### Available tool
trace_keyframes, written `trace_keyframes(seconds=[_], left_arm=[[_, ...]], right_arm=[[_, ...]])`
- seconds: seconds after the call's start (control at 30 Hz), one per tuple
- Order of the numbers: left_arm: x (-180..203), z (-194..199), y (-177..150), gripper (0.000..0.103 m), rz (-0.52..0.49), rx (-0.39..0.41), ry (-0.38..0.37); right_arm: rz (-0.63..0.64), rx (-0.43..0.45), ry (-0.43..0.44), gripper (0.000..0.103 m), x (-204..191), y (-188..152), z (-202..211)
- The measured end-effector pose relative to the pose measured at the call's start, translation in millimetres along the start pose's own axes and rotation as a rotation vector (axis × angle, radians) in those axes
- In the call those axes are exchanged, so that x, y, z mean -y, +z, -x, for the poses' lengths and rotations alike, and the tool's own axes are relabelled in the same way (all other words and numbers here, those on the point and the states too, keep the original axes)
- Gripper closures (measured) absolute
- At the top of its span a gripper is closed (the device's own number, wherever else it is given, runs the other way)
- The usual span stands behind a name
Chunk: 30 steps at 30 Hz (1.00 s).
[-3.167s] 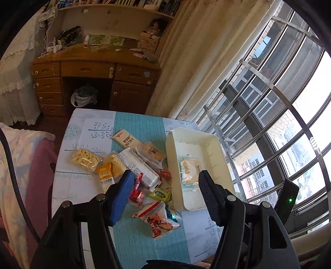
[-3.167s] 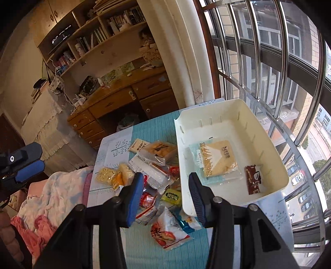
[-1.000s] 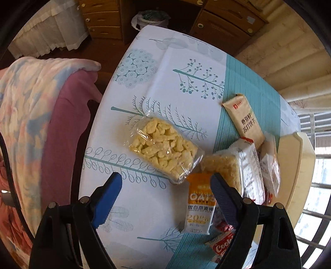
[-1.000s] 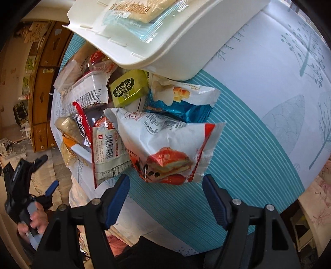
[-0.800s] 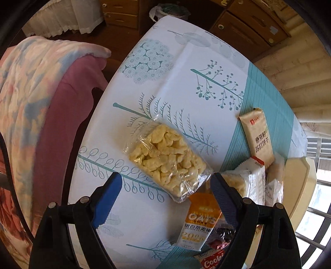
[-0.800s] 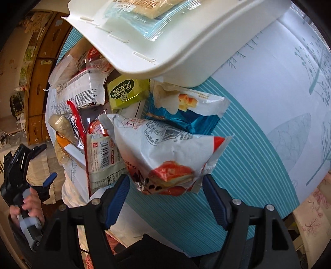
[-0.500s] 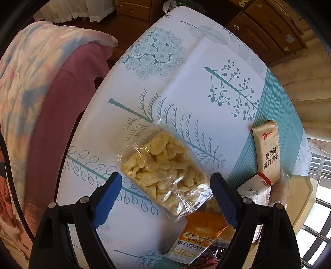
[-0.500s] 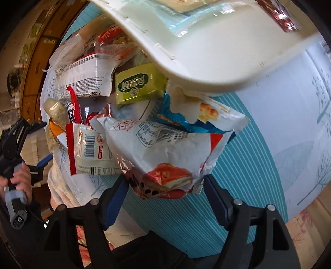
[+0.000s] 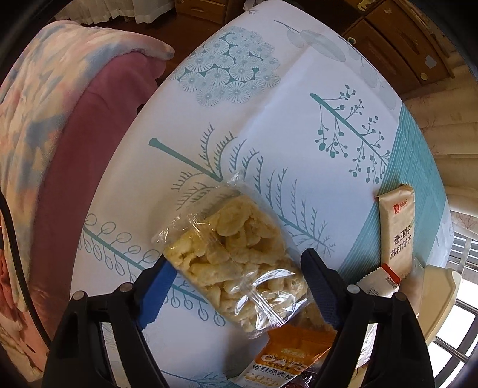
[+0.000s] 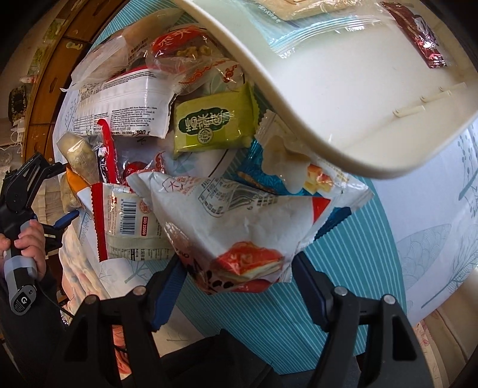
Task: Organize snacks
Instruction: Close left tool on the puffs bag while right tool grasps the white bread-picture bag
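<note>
Left gripper (image 9: 236,286) astride clear snack bag (image 9: 236,262); right gripper (image 10: 236,286) astride white packet (image 10: 239,226)

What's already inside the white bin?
In the white bin, the right wrist view shows a clear-wrapped cracker pack and a small dark red sachet. The rest of the bin runs out of frame, so more could be there.

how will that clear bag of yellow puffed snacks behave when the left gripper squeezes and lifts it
The clear bag of puffed snacks looks airy, so probably light. Its thin crinkled film may slip or sag beyond the left gripper, whose jaws have just been closing around it. The pieces look brittle, so a hard squeeze could crush some.
</note>
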<state>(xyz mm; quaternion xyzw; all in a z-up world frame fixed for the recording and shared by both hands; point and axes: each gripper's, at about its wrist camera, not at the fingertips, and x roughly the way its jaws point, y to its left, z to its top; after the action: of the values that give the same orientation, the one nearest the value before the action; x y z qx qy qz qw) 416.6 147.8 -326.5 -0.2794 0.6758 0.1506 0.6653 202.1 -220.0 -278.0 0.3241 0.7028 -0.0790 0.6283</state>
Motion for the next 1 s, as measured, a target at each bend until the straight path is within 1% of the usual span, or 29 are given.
trace_keyframes(seconds=[0.07, 0.17, 0.27, 0.5, 0.67, 0.9, 1.0], left_arm=[[-1, -1, 1, 0.022, -0.004, 0.004, 0.005], [-1, 0, 1, 0.026, -0.009, 0.006, 0.001], [-4, 0, 2, 0.030, -0.002, 0.003, -0.013], [-23, 0, -2, 0.034, -0.015, -0.037, -0.031], [-33, -2, -18, 0.034, -0.043, -0.068, -0.016], [-49, -3, -55, 0.035, -0.101, -0.120, 0.020], [-57, 1, -77, 0.035, -0.129, -0.129, 0.025]], right_arm=[[0.002, 0.002, 0.001, 0.039, 2, 0, 3], [0.007, 0.006, 0.000, 0.044, -1, -1, 4], [0.011, 0.010, -0.009, 0.046, -6, -3, 3], [0.016, 0.013, -0.036, 0.049, -16, -11, 2], [0.000, 0.008, -0.044, 0.049, -19, -19, 1], [-0.025, 0.009, -0.038, 0.049, -22, -34, 4], [-0.024, 0.021, -0.032, 0.049, -29, -44, 8]])
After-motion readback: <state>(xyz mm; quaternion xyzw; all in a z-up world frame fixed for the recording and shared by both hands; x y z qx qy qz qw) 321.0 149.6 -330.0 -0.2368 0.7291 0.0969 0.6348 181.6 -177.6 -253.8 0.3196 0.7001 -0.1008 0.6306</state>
